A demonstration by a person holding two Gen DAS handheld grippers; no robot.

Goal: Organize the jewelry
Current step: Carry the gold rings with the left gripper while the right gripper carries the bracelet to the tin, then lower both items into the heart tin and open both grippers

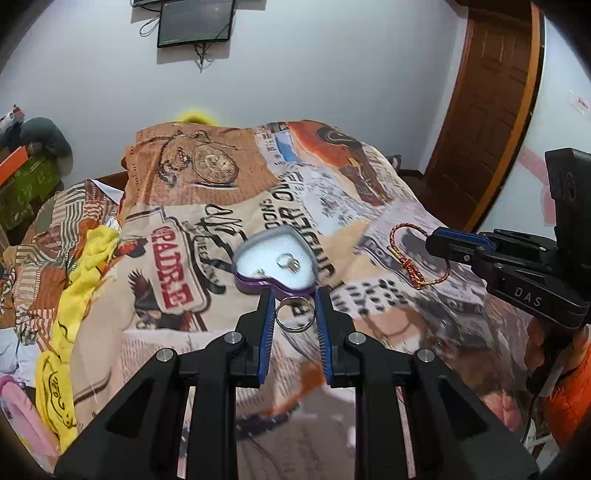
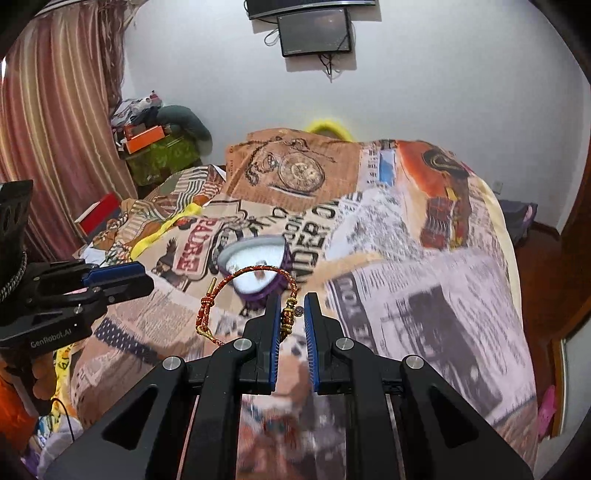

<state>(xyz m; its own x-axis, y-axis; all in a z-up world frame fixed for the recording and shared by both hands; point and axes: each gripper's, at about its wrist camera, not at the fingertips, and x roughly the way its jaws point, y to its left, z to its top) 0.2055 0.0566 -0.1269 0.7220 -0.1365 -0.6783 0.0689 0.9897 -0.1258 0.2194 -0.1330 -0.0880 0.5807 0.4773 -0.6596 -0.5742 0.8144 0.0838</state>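
A purple heart-shaped box [image 1: 275, 260] with a white lining lies open on the printed bedspread, with a small ring [image 1: 289, 263] inside it. My left gripper [image 1: 294, 309] is just in front of the box, its jaws closed onto a large silver ring [image 1: 295, 314] held between the blue pads. My right gripper [image 2: 290, 312] hangs a red and gold woven bracelet [image 2: 236, 295] from its left pad; the jaws stand a little apart. The bracelet [image 1: 419, 258] and right gripper [image 1: 443, 242] also show in the left wrist view, right of the box [image 2: 255, 266].
The printed bedspread [image 1: 369, 206] covers a bed. A yellow cloth [image 1: 88, 258] lies at its left. Boxes and clothes [image 2: 155, 136] pile by the curtain [image 2: 55, 129]. A wooden door [image 1: 491, 103] stands at the right, a screen [image 2: 314, 31] on the wall.
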